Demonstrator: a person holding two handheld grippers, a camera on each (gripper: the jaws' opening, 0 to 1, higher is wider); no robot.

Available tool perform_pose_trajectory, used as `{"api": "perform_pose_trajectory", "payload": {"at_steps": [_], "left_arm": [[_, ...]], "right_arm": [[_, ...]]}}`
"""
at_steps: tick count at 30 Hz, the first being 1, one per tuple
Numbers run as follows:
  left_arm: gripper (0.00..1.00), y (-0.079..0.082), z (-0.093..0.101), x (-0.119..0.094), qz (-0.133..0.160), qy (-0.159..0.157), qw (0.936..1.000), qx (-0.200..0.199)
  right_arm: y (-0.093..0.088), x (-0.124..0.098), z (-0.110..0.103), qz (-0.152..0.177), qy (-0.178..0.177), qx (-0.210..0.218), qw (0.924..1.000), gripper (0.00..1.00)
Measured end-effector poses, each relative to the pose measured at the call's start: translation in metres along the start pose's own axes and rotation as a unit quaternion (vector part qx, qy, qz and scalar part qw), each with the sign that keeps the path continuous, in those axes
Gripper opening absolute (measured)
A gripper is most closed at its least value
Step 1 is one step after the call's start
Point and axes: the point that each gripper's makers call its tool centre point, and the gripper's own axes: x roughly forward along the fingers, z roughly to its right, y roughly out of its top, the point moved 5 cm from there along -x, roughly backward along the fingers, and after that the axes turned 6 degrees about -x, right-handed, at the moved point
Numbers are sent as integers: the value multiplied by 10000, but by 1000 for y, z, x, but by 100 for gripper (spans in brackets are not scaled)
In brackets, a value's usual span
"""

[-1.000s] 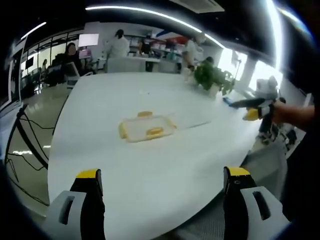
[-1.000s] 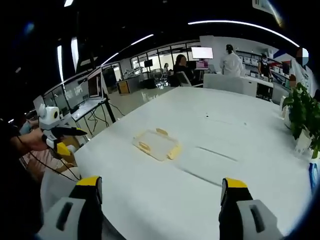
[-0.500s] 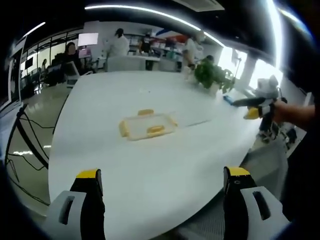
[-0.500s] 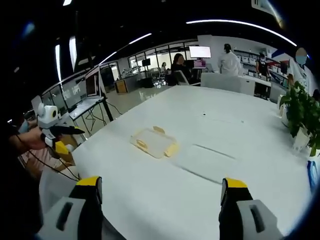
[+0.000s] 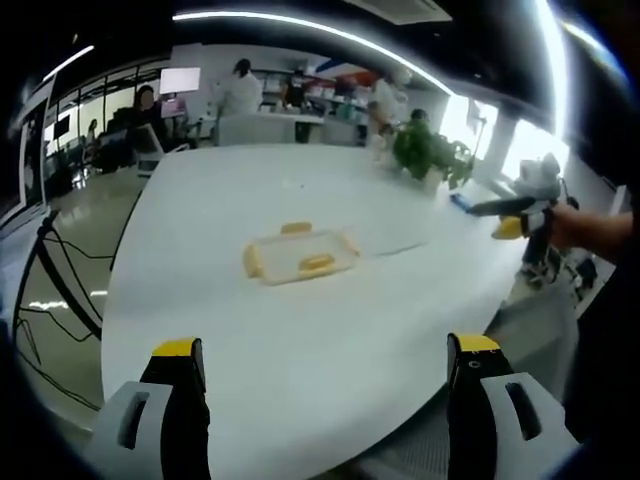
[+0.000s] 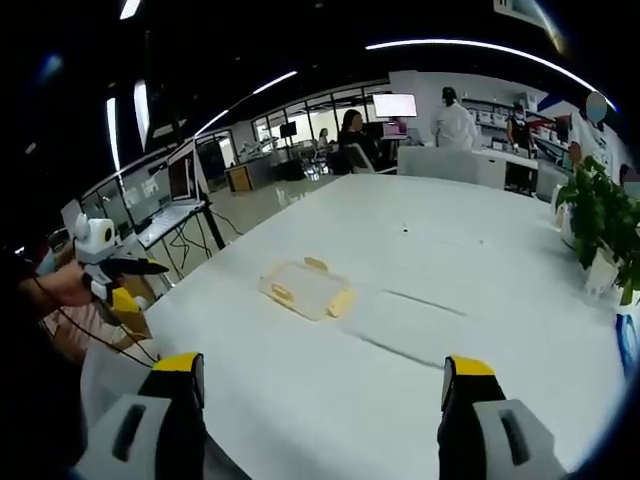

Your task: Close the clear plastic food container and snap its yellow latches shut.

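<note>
While both grippers hang back from the table edge, the clear plastic food container [image 5: 298, 258] lies flat near the middle of the white table [image 5: 300, 340], well apart from either tool. Left gripper [image 5: 325, 352]: jaws spread wide, nothing between them, yellow-tipped, over the near table edge. Right gripper [image 6: 318, 368]: jaws likewise spread, released, nothing held. From the right gripper view the container [image 6: 306, 288] sits ahead and slightly left, with yellow latches [image 6: 339, 303] sticking out at its sides; whether the lid is seated cannot be told. A potted plant [image 5: 428, 155] stands at the far right of the table in the left gripper view. Several people [image 6: 455, 125] stand or sit at desks beyond the table.
</note>
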Motion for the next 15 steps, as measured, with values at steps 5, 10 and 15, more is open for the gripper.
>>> {"api": "perform_pose_trajectory", "payload": {"at_steps": [5, 10, 15], "left_arm": [[99, 0, -2, 1, -26, -3, 10000, 12], [99, 0, -3, 0, -40, -5, 10000, 26], [99, 1, -3, 1, -44, -9, 10000, 19]], "right_arm": [[3, 1, -1, 11, 21, -15, 10000, 100], [3, 2, 0, 71, 37, 165, 9998, 100], [1, 2, 0, 54, 26, 160, 9999, 100]]}}
